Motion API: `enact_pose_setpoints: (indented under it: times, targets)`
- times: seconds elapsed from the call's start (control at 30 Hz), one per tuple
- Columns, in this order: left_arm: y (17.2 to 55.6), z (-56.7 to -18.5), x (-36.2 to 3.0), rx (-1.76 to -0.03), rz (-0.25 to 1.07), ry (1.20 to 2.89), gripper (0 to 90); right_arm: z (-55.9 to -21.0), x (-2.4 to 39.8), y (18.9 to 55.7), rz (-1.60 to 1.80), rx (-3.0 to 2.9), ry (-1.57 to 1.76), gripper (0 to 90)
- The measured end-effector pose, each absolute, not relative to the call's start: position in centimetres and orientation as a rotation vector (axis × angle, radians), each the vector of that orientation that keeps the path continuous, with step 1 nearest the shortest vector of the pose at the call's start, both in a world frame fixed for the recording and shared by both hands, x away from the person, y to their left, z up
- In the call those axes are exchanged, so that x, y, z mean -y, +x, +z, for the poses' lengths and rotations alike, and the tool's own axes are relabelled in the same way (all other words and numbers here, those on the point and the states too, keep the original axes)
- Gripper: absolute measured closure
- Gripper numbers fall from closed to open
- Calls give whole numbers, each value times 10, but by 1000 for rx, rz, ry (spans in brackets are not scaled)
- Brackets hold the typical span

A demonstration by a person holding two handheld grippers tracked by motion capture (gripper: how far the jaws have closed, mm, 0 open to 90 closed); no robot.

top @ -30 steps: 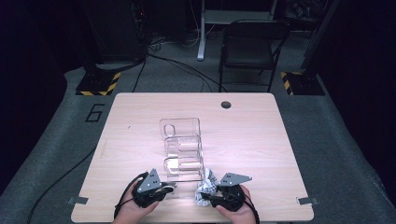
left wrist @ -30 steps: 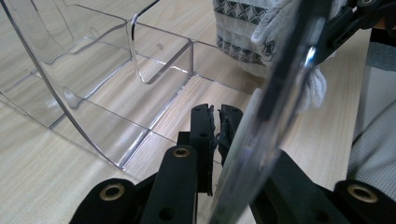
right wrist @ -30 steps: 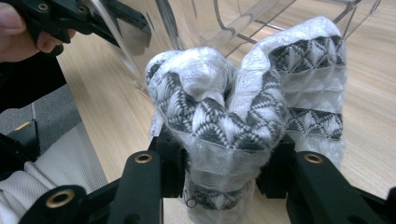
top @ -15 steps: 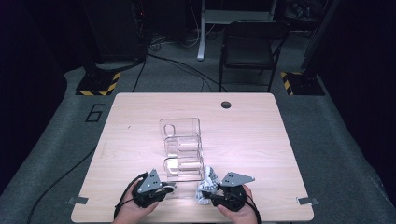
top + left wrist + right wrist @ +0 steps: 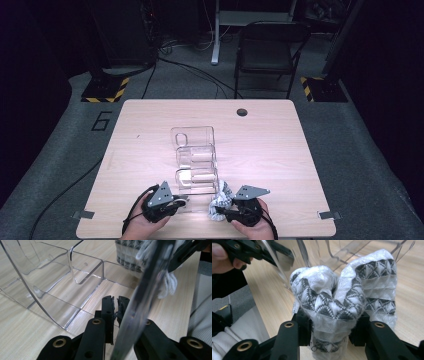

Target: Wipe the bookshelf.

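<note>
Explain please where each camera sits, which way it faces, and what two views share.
High view: above the person's table edge, looking forward and down on the table; both hands show.
Left gripper view: rides the left gripper, looking along its jaws, shut on the clear organizer wall.
Right gripper view: rides the right gripper, looking along jaws shut on the patterned cloth; a thumb and the other gripper show top left.
Shared: both gripper views show organizer and cloth.
</note>
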State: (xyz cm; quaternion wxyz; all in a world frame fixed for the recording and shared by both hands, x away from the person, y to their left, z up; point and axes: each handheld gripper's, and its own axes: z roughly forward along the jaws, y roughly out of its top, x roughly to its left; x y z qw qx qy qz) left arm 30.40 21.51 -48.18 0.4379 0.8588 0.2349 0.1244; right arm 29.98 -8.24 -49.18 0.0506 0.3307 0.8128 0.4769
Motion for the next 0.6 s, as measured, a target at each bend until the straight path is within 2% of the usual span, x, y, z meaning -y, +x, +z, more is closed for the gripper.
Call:
enact_pose_setpoints:
  times: [0.6]
  targets:
    - [304,-482,-215,-583,311,2136,826,-492,82,300,1457,-2473,998,600]
